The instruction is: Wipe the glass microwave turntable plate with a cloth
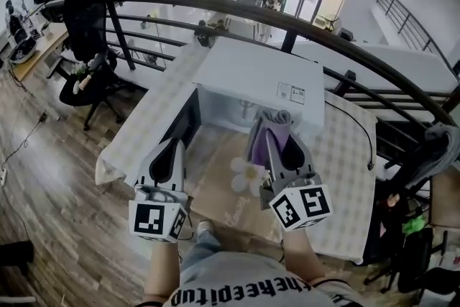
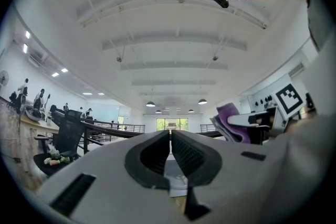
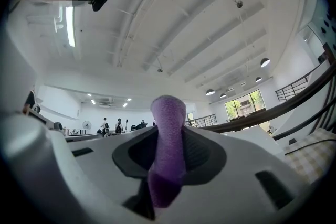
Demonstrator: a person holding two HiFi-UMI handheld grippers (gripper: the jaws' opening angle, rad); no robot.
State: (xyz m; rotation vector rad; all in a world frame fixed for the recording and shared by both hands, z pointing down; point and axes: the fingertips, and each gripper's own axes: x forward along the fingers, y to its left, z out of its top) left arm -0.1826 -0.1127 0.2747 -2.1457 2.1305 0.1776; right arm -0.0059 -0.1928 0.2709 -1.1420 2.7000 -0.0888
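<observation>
While both grippers hang at the near side of the table (image 1: pixel 348 154), the microwave (image 1: pixel 251 75) fills the far side. Its door (image 1: pixel 188 120) is swung open to the left, and a curved railing (image 1: pixel 215 7) runs close behind, so there is little room beyond. The cavity sits mostly hidden under the white top, and I cannot make out the glass plate. The right gripper (image 1: pixel 279 137) is clenched on a purple cloth (image 1: pixel 277 123) — soft, nubbly, folded, poking up past the tips. The left gripper (image 1: pixel 173 147) is closed on nothing, near the door.
</observation>
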